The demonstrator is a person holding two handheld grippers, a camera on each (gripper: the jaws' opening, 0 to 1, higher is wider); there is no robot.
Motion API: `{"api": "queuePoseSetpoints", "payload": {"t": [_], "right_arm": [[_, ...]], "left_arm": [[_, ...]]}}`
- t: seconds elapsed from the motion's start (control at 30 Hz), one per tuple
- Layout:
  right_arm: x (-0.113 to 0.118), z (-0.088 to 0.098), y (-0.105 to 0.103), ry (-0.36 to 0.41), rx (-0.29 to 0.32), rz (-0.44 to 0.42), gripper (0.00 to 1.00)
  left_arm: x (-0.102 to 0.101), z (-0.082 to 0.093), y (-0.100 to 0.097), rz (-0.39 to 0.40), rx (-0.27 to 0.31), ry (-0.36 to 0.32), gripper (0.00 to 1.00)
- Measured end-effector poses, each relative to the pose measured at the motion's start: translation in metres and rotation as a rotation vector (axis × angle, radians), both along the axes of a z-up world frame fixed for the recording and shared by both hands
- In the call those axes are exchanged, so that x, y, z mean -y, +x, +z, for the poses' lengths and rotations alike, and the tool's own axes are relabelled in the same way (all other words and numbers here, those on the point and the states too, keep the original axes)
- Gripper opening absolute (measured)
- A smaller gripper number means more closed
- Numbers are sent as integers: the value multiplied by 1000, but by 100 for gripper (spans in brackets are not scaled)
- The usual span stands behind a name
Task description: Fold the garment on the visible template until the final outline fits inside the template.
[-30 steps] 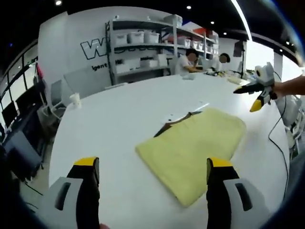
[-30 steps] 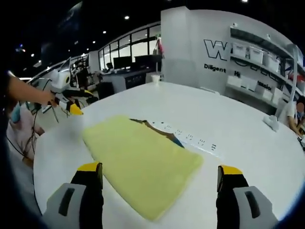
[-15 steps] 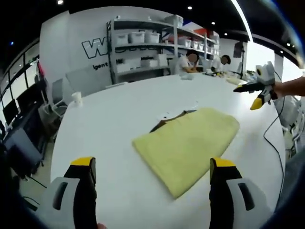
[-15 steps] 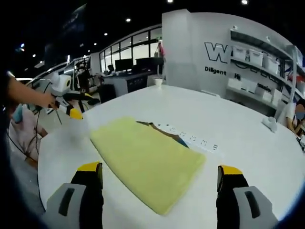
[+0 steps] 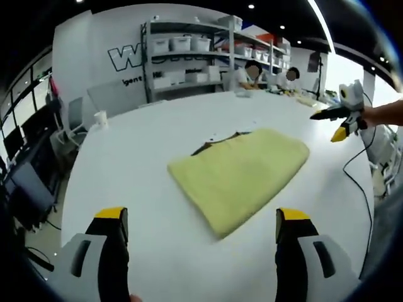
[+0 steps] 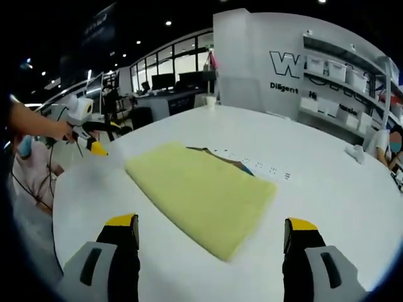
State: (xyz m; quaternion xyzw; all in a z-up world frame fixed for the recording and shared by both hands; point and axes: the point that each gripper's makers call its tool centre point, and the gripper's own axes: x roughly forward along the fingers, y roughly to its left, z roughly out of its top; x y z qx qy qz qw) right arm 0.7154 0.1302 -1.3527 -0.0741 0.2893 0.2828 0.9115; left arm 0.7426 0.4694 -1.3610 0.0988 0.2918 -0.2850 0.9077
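Note:
A yellow garment lies folded into a flat rectangle on the white round table. A dark template edge peeks out from under its far side. My left gripper hovers open, short of the garment's near corner, with nothing between its jaws. Off to the right, my right gripper is held in a hand above the table's edge. In the right gripper view the garment covers the template, and the right gripper stands open short of it. The left gripper hangs at the left.
A marked white strip lies beyond the garment. A paper cup stands at the table's far edge. Shelves with bins and seated people are behind the table. A cable trails at the right. Desks with monitors stand beyond.
Both views have drawn back a little from the garment, which looks slightly farther off. The garment itself lies as before, and both grippers stay open.

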Motion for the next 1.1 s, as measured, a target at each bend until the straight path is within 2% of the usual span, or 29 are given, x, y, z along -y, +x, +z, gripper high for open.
{"api": "queuePoseSetpoints", "payload": {"t": [0.2,0.43,0.83,1.1], "right_arm": [[6,-17,-7,-20,-27,7,77],[9,-32,-13,-28,-54,2,65],[14,-55,-17,-33,-104,-12,42],[14,-68,-10,-14,-129,-26,20]], "left_arm": [[2,-15,-8,-6,-24,11,91],[10,-23,-10,-25,-39,10,84],[19,-45,-10,-47,-110,-12,66],[25,-62,-6,-46,-144,-25,50]]}}
